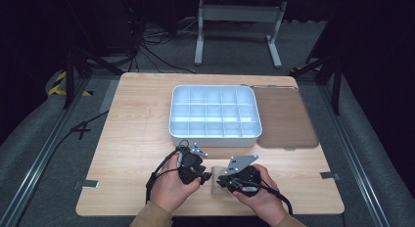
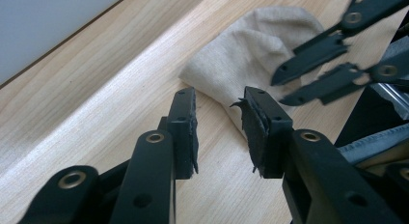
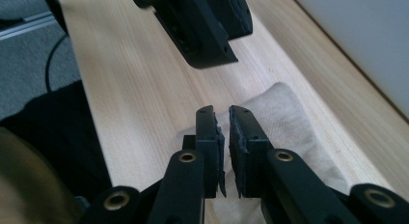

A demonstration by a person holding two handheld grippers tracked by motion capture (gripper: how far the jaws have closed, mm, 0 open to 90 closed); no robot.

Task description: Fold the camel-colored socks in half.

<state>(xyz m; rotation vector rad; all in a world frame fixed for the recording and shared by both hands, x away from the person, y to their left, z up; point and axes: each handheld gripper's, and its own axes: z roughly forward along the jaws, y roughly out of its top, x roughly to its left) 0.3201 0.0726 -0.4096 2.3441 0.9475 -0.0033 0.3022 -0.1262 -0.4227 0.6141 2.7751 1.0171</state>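
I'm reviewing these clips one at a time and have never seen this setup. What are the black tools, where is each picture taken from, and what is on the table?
A person sits at a wooden table with a hand-held gripper in each hand: the left gripper and the right gripper. The high view looks down from above the person. The other two pictures come from cameras riding on each gripper, looking along its black fingers. A beige cloth lies between the two grippers. Behind it stand a white divided tray and a brown mat. The left fingers stand apart with nothing between them. The right fingers are nearly together over the cloth; no cloth shows in the slit between them.

Hand-held gripper — narrow-jawed — above cloth
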